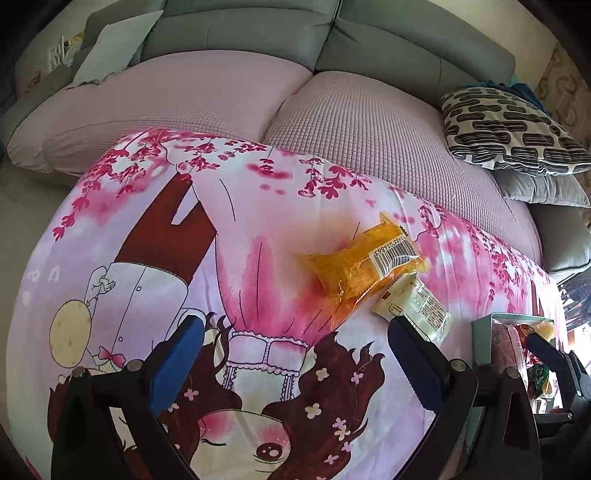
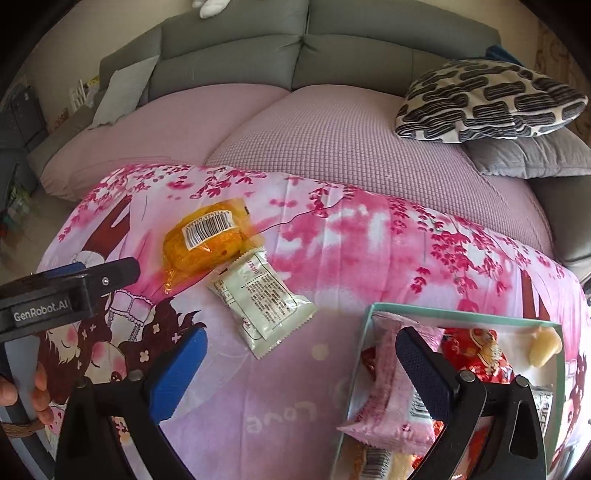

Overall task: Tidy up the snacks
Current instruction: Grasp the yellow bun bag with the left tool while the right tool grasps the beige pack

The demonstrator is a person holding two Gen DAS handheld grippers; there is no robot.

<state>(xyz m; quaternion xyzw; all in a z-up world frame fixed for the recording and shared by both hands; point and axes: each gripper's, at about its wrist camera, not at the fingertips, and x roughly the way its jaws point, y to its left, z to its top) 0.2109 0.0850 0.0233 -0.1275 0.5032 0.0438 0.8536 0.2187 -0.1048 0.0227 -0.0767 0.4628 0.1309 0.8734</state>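
An orange snack packet [image 1: 364,264] with a barcode lies on the pink cartoon cloth, partly over a cream snack packet [image 1: 417,308]. Both also show in the right wrist view, the orange packet [image 2: 207,240] and the cream packet [image 2: 262,299]. A teal-rimmed box [image 2: 369,332] at the right holds a pink packet [image 2: 391,384], a red packet [image 2: 476,354] and a pale yellow sweet [image 2: 545,347]. My left gripper [image 1: 295,341] is open and empty, just short of the two packets. My right gripper [image 2: 301,354] is open and empty, its right finger over the box.
The cloth [image 1: 258,229] covers a low surface in front of a grey sofa [image 1: 240,33] with pink seat covers. A black-and-white patterned cushion [image 2: 487,99] lies on a grey one at the right. The left gripper's body [image 2: 66,291] shows at the left of the right wrist view.
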